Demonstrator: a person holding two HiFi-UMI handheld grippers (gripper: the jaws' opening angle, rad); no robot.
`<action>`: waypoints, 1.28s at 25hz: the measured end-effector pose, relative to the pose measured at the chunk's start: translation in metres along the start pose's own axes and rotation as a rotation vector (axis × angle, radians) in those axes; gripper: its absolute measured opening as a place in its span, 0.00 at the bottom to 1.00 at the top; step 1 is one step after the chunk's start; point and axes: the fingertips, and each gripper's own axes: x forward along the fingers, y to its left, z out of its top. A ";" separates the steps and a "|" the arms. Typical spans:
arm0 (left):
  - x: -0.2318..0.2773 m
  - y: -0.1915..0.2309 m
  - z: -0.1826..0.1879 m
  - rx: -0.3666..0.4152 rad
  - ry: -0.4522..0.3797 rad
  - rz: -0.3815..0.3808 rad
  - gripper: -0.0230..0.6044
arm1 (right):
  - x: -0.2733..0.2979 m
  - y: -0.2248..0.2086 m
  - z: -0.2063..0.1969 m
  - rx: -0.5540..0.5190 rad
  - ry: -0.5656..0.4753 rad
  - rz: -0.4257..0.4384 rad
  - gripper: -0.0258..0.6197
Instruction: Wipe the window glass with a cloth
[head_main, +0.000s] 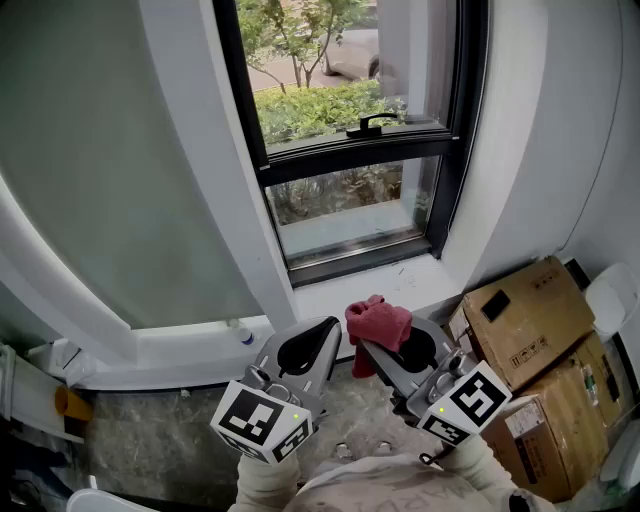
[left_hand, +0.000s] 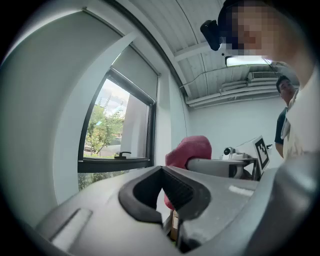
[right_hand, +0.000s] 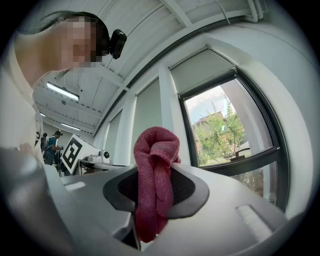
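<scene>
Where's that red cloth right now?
The red cloth is pinched in the right gripper, low in the head view's middle, just below the white window sill and left of the cardboard boxes.

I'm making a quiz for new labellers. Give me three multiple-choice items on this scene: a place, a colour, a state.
1. Where do the cardboard boxes stand? A. on the sill B. at the person's left C. at the person's right
2. What colour is the cloth? A. red B. blue C. white
3. How is the right gripper? A. open, empty B. shut on the cloth C. shut on a bottle
Answers: 1 C, they fill the head view's right edge; 2 A, red in every view; 3 B, its fingers pinch the cloth.
</scene>
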 end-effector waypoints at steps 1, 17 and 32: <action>-0.001 0.000 0.000 0.000 0.001 -0.004 0.04 | 0.001 0.002 0.000 0.001 0.000 0.000 0.24; -0.015 0.027 -0.006 0.014 -0.008 -0.061 0.04 | 0.031 0.011 -0.011 0.014 -0.002 -0.039 0.23; 0.121 0.058 -0.002 0.013 -0.044 -0.077 0.04 | 0.034 -0.124 -0.008 -0.036 -0.015 -0.073 0.23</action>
